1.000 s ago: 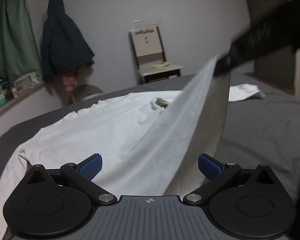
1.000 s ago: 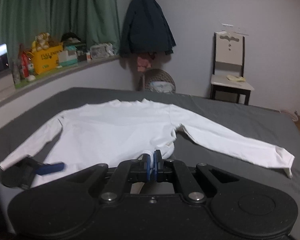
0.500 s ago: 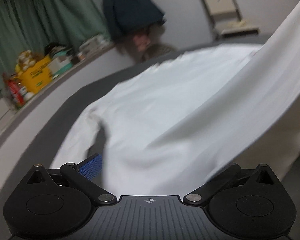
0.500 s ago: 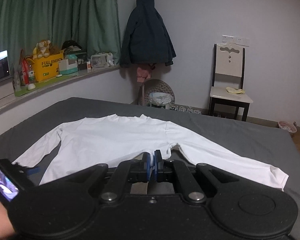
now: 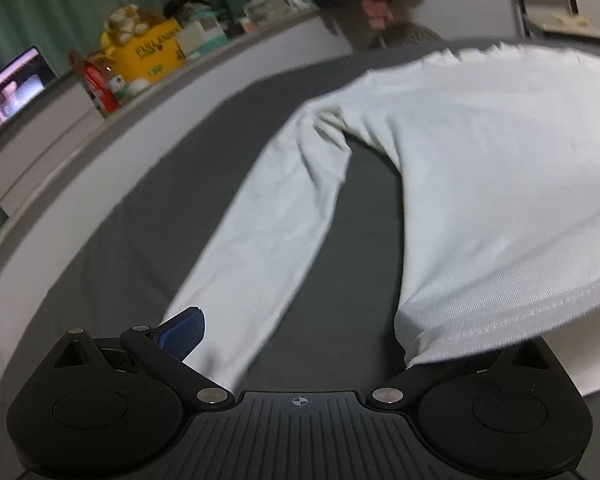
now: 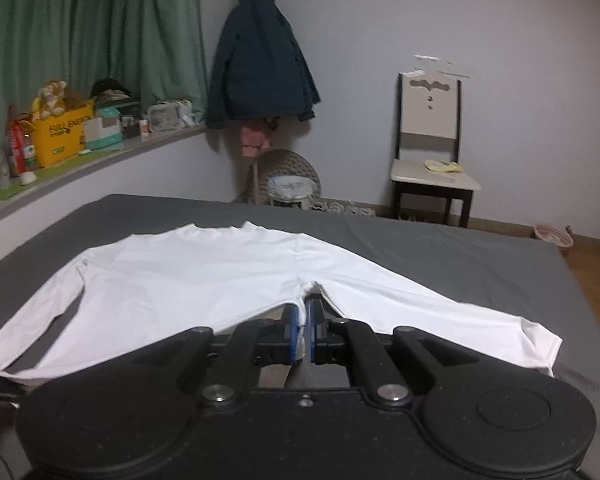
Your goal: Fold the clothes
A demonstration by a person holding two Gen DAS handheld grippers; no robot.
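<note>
A white long-sleeved shirt (image 6: 204, 276) lies spread flat on a dark grey bed (image 6: 460, 248), both sleeves stretched out. My right gripper (image 6: 300, 332) is shut on the shirt's near hem, with white fabric pinched between its blue pads. In the left wrist view my left gripper (image 5: 300, 344) stands open over the left sleeve (image 5: 268, 220). Its left blue pad (image 5: 182, 334) shows beside the cuff end. The lifted hem of the shirt (image 5: 480, 184) drapes over the other finger and hides it.
A ledge with a yellow box (image 6: 64, 132) and clutter runs along the bed's left side, under green curtains. Beyond the bed are a hanging dark jacket (image 6: 260, 68), a woven basket (image 6: 288, 184) and a chair (image 6: 432, 152). A lit screen (image 5: 12, 92) is at far left.
My left gripper has swung left and tilted down, from the raised hem to over the left sleeve. My right gripper has drawn back a little, still shut on the hem.
</note>
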